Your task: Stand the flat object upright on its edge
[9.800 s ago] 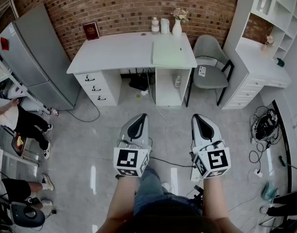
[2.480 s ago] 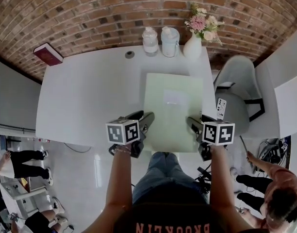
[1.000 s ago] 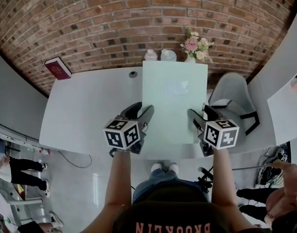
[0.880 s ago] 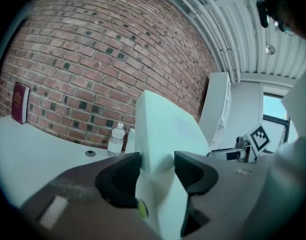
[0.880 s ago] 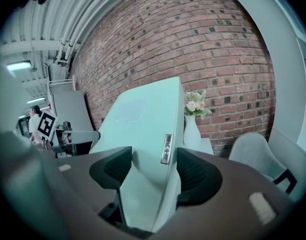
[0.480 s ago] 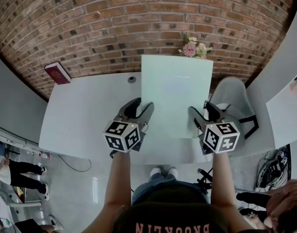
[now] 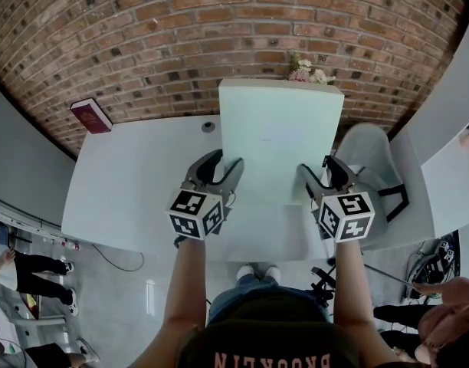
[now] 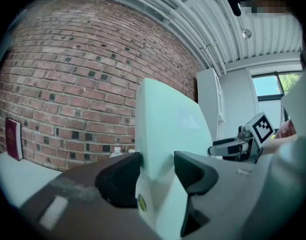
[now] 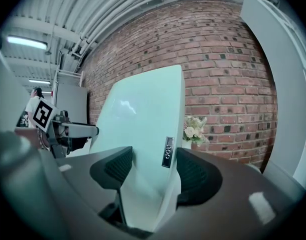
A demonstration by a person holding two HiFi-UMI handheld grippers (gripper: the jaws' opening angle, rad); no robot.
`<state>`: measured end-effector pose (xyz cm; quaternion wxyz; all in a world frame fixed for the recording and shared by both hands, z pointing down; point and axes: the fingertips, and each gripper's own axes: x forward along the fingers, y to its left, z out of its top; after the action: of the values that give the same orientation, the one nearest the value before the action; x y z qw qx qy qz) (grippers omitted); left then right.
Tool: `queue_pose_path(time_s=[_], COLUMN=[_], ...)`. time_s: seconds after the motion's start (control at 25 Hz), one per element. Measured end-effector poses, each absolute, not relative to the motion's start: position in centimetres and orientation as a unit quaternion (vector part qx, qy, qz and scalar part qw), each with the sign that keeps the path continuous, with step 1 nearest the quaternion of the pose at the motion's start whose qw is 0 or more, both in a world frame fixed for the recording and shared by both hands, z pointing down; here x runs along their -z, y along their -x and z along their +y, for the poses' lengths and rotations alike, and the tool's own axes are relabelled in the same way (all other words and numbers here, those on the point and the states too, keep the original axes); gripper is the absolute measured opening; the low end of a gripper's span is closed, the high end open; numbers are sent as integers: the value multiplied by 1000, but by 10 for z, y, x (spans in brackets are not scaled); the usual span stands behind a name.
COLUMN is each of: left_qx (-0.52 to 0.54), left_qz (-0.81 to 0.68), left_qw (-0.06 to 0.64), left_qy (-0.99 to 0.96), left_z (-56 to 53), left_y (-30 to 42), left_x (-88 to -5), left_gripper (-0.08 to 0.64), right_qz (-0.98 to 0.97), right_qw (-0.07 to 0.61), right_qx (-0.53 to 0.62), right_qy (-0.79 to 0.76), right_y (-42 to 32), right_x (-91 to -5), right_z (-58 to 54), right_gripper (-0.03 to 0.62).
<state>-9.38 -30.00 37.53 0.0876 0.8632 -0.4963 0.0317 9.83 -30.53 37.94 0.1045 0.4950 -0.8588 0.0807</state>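
Rising steeper than a moment ago, the pale green board (image 7: 280, 140) is now covering more of the flowers (image 7: 309, 73) at the white desk's (image 7: 135, 175) back edge. Over the desk's front half, the left gripper (image 7: 227, 162) is pinching the board's left edge; its dark jaws are pressing on both faces in the left gripper view (image 8: 155, 171). The right gripper (image 7: 317, 167) is clamping the board's right edge likewise, beside a small dark label (image 9: 168, 152). The board is standing tilted above the desk's middle, upper edge leaning toward the brick wall (image 7: 181, 37); whether its lower edge is touching the desk is unclear. A red book (image 7: 90, 116) is resting at the desk's far left corner.
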Motion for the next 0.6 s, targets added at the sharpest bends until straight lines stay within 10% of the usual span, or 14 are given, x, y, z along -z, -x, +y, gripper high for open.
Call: queue_pose_path(time_s=[0.6], left_qx=[-96], left_qz=[-518], left_qw=[48], left_qy=[-849], left_z=[-322], left_y=[87], left_x=[-395], left_gripper=[218], right_qz=[-840], right_qw=[153], right_qx=[-22], right_qy=[-520], right_y=[-102], right_x=[-398], right_z=[-329], right_gripper=[264])
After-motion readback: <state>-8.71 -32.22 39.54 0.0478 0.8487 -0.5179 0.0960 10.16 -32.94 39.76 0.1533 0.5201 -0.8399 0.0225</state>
